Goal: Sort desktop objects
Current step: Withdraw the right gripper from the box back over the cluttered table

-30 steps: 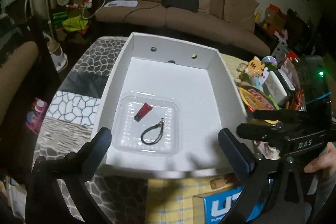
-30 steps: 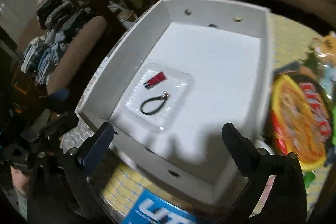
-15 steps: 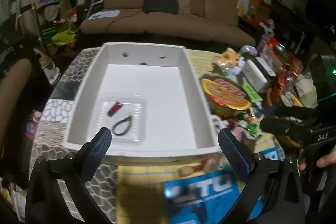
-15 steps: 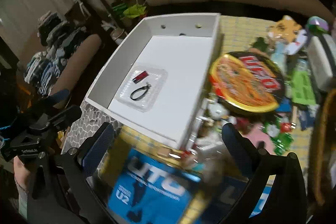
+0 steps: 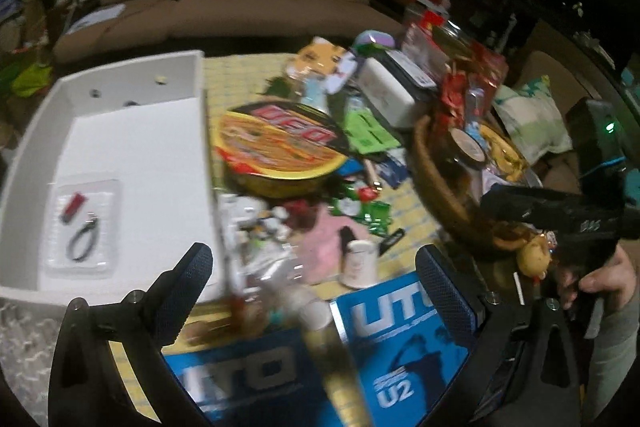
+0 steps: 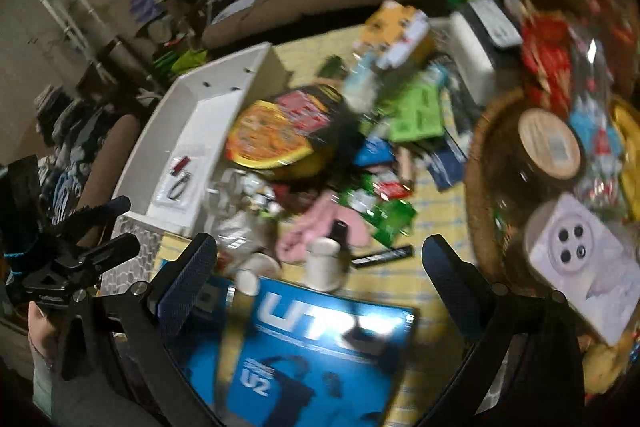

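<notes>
Grippers both spread wide, nothing between the fingers. Left gripper point(image 5: 312, 279) hangs over the near edge of the clutter; right gripper point(image 6: 320, 267) likewise, a bit further right. Both views motion-blurred, small items hard to identify.

From the left gripper: white box point(image 5: 192, 75) sits ahead-left, its right wall just beyond the left finger. Inside it, near corner, clear tray point(image 5: 108, 227) holding a red clip point(image 5: 73, 205) and a black loop point(image 5: 82, 243), the two apart from each other. Noodle bowl point(image 5: 280, 147) straight ahead, just right of the box wall. White cup point(image 5: 360, 263) between the fingers, closer to the right one, standing just past the blue book point(image 5: 400, 347) that lies under the gripper. Pink cloth point(image 5: 320, 247) just left of the cup. Wicker basket point(image 5: 436, 183) ahead-right, full of wrapped snacks. Right hand point(image 5: 596, 279) visible at far right on its handle.

From the right gripper: book point(image 6: 320, 347) directly below, cup point(image 6: 326, 263) between the fingers near centre, dark bottle point(image 6: 340, 233) touching or just behind it, can't tell which. Black stick point(image 6: 384, 255) lies right of the cup. Basket point(image 6: 480, 167) ahead-right, with a round lid point(image 6: 550, 143) inside and a lilac phone box point(image 6: 588, 267) leaning at its near rim. Box point(image 6: 168, 123) is far left; left hand point(image 6: 40, 331) at lower left.
</notes>
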`<state>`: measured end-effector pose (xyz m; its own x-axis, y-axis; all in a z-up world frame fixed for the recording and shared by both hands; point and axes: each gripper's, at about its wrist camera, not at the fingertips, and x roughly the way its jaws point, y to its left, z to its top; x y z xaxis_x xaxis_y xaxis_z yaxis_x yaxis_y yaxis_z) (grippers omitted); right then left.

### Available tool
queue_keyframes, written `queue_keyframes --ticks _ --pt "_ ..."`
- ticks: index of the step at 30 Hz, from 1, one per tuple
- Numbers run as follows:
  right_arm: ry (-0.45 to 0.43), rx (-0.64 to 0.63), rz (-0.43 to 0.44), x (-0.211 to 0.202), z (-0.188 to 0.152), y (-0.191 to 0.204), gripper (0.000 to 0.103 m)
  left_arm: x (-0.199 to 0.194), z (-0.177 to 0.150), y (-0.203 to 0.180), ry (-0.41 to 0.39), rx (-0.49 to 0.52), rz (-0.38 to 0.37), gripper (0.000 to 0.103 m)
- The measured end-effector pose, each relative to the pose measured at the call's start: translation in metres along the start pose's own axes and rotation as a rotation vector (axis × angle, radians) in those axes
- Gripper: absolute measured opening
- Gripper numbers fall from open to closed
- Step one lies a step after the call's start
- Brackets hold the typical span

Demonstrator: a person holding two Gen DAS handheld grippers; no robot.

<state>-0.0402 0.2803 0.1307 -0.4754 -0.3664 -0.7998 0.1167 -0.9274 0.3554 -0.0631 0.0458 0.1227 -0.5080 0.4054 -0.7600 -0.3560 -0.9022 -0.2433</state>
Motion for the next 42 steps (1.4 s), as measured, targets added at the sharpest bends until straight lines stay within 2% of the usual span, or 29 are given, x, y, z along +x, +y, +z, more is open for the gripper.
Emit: queue_keyframes --ticks 2,5,7,9,11,14,17,20,23,24,26,29,35,40,42 --pt "0.023 0.015 0.001 0.015 -0.004 -0.016 0.099 0.013 0.002 -0.007 0.001 0.002 -0.014 0.103" --pt "0.052 0.020 -0.017 0.039 -0.007 -0.027 0.082 0.026 0.005 -0.006 0.000 -0.020 -0.026 0.103" --pt "0.080 0.025 -0.033 0.060 -0.007 -0.033 0.078 0.032 0.007 -0.002 -0.005 -0.041 -0.033 0.103" --pt "0.103 0.024 -0.073 0.079 -0.009 -0.033 0.068 0.038 0.010 0.002 -0.012 -0.061 -0.039 0.103" --pt "0.120 0.041 -0.111 0.098 -0.010 -0.036 0.054 0.043 0.013 0.003 -0.007 -0.063 -0.042 0.103" --pt "0.151 0.091 -0.152 0.125 -0.009 -0.046 0.051 0.052 0.017 0.003 0.000 -0.057 -0.048 0.103" --pt "0.175 0.085 -0.209 0.148 -0.008 -0.051 0.049 0.059 0.019 0.002 0.006 -0.045 -0.052 0.103" --pt "0.195 0.087 -0.214 0.165 -0.008 -0.053 0.044 0.066 0.021 0.000 0.016 -0.032 -0.060 0.103" --pt "0.224 0.060 -0.253 0.179 -0.010 -0.053 0.031 0.074 0.023 -0.004 0.031 -0.018 -0.067 0.103" --pt "0.213 0.040 -0.253 0.180 -0.011 -0.052 0.018 0.077 0.024 -0.006 0.037 -0.012 -0.066 0.103" --pt "0.199 0.005 -0.243 0.176 -0.011 -0.049 0.009 0.083 0.025 -0.010 0.047 -0.001 -0.070 0.103" --pt "0.147 -0.003 -0.214 0.156 -0.010 -0.046 0.007 0.091 0.026 -0.018 0.065 0.019 -0.071 0.103" --pt "0.010 0.075 -0.071 0.100 -0.005 -0.051 0.007 0.121 0.033 -0.044 0.135 0.094 -0.066 0.103" --pt "-0.028 0.126 0.052 0.082 0.003 -0.065 0.007 0.153 0.031 -0.072 0.197 0.234 0.000 0.103" --pt "-0.036 0.138 0.062 0.079 0.008 -0.074 0.007 0.164 0.029 -0.077 0.213 0.267 0.025 0.100"
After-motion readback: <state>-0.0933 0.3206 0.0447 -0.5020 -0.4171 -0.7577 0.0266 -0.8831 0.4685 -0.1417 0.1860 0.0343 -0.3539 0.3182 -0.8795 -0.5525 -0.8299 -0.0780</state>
